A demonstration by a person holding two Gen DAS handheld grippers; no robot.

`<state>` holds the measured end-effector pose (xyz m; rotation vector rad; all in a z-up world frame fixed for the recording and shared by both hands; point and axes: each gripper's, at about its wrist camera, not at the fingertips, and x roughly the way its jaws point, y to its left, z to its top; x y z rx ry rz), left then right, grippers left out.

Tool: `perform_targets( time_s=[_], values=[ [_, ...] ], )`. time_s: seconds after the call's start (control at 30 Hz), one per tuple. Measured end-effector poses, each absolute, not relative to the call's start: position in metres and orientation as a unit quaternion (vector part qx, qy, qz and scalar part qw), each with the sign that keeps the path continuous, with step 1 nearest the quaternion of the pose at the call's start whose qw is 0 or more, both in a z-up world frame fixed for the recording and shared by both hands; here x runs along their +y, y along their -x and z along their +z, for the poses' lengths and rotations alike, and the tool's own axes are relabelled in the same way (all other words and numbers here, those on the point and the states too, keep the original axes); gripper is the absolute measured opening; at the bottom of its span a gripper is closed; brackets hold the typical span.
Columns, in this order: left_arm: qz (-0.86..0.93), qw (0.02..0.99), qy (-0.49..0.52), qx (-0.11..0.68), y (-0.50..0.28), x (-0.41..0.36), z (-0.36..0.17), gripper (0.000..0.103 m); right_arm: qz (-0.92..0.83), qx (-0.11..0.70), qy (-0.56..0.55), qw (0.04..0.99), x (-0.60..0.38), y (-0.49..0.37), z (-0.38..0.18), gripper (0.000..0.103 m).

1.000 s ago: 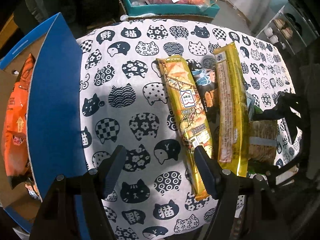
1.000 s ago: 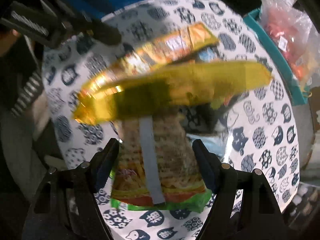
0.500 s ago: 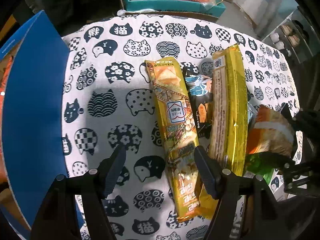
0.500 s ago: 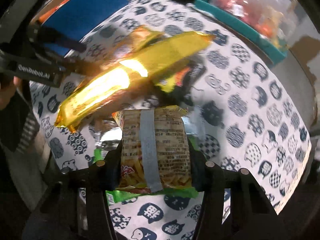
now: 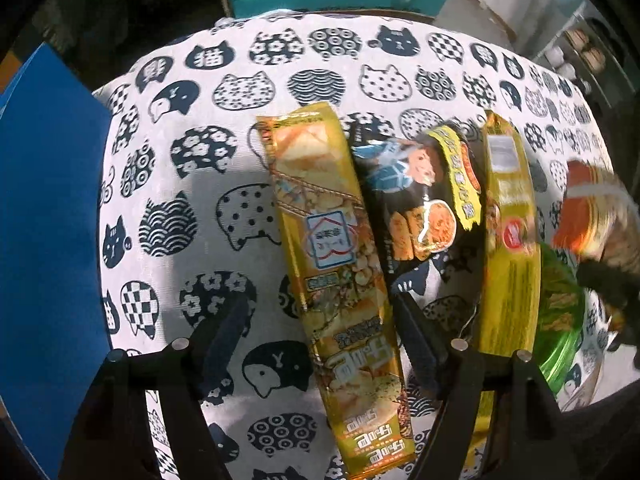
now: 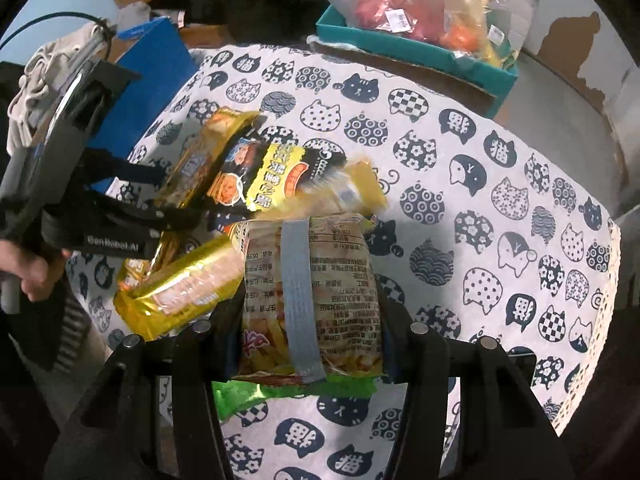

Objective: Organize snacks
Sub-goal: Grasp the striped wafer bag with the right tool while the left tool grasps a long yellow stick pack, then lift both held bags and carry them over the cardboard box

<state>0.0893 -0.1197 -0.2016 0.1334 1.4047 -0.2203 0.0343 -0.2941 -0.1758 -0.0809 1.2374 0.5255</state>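
Note:
My right gripper [image 6: 308, 320] is shut on a chip bag [image 6: 310, 300] with a grey back seam, held above the cat-print tablecloth [image 6: 480, 208]; it shows blurred at the right of the left wrist view [image 5: 592, 216]. My left gripper [image 5: 320, 320] is open, its jaws on either side of a long gold snack pack [image 5: 332, 248]. A black snack bag [image 5: 416, 200] lies between that pack and a second long gold pack [image 5: 508, 240]. A green bag [image 5: 560, 320] lies under the second gold pack.
A blue box flap [image 5: 48, 220] stands at the left of the table. A teal box [image 6: 420, 52] holding bagged snacks sits beyond the table's far edge. The table's right edge [image 6: 612, 280] drops off near my right gripper.
My right gripper closed on the chip bag and lifted it off the table. My left gripper moved forward so that the left gold pack sits between its jaws. The black bag is now uncovered.

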Motion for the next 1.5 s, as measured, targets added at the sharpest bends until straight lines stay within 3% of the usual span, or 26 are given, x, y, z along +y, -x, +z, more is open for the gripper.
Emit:
perform_targets(
  time_s=[0.07,0.1,0.23,1.5],
  values=[
    [-0.113,0.759,-0.060,0.639,-0.088,-0.119,-0.200,0.046,0.238,0.569,0.033,0.786,-0.295,-0.032,-0.173,0.053],
    [-0.120,0.755,-0.051,0.642,-0.087,-0.119,-0.201,0.038,0.236,0.569,0.031,0.787,-0.295,-0.032,-0.173,0.053],
    [-0.114,0.764,-0.069,0.632,-0.083,-0.122,-0.199,0.033,0.225,0.563,0.023,0.795,-0.294,-0.036,-0.172,0.053],
    [-0.099,0.847,-0.060,0.518,-0.032,-0.052,-0.071,0.032,0.230,0.494,0.010,0.838,-0.240,-0.033,-0.090,0.052]
  ],
)
